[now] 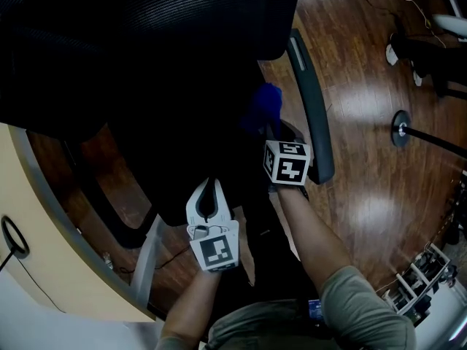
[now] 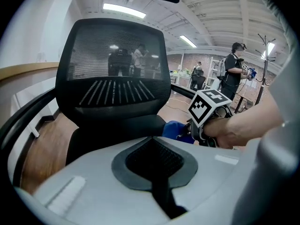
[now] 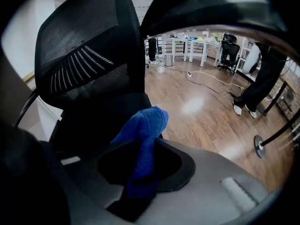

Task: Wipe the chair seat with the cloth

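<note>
Wiping step: right gripper (image 3: 139, 184) clamped on blue cloth (image 3: 146, 125) at right edge of chair seat (image 3: 91, 123). Left gripper (image 2: 161, 191) jaws together, empty. Next: press cloth down, sweep left.

Head view: camera above the chair (image 1: 146, 20), facing steeply down. The left gripper (image 1: 210, 189) and right gripper (image 1: 276, 133) sit mid-frame, with floor (image 1: 365, 159) at right.

Left gripper view: low and close, facing the chair back along its jaws, with the right gripper at its right side.

Right gripper view: close over the chair, facing its back and the floor beyond.

All three views share the chair back and the cloth (image 1: 264, 106).
</note>
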Available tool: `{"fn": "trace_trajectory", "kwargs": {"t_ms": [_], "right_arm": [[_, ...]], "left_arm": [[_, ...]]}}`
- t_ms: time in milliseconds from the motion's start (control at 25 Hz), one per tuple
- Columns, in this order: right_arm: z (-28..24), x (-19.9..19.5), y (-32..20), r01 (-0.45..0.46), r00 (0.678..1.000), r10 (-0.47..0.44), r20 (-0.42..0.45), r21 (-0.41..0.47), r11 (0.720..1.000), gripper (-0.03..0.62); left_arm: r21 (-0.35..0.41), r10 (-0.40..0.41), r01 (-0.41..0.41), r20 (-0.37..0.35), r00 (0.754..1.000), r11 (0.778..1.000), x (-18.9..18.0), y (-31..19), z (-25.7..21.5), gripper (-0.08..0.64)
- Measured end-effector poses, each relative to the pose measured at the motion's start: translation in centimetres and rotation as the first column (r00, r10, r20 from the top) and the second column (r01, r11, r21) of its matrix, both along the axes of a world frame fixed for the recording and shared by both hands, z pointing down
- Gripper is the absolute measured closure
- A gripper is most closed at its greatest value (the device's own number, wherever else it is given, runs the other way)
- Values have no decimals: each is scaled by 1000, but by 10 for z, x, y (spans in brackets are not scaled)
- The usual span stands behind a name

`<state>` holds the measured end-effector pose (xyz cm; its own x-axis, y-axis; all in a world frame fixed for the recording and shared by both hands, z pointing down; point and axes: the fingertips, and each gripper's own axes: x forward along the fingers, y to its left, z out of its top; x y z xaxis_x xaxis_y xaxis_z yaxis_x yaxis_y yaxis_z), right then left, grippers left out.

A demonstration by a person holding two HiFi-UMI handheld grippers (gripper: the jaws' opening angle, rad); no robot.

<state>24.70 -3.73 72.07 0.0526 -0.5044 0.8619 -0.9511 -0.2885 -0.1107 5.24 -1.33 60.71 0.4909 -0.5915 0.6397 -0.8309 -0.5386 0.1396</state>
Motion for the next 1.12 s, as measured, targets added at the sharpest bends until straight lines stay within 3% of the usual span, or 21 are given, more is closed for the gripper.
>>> {"fn": "trace_trajectory", "kwargs": {"t_ms": [280,400,480,560,720,880,1120], "right_arm": [[-20,-30,-10,84,996,-83,-13,55,995,511],[-32,-69,-22,199,980,-200,-3,92,976,511],[-38,-107,-28,300,953,-304,14,121,946,511],[-42,-153,-29,413,906,-422,30,147,899,511],[-40,-248,-22,608,772,-631,78,199,768,511],[-39,-324,-6,716,653,-748,118,227,661,511],[-34,-404,18,828,472,-865,170,251,501,511]], "left_arm": [[-12,-111,111,-6,994,994,-38,-2,-2,555],[-9,-183,183,-2,983,983,-61,-2,-5,555],[-8,-223,223,4,975,975,-79,2,-7,555],[-9,-254,254,10,967,967,-98,7,-9,555],[-23,-318,319,22,948,948,-135,24,-6,555],[-25,-354,356,44,934,934,-169,41,-7,555],[-39,-448,451,72,891,892,-214,58,-4,555]]}}
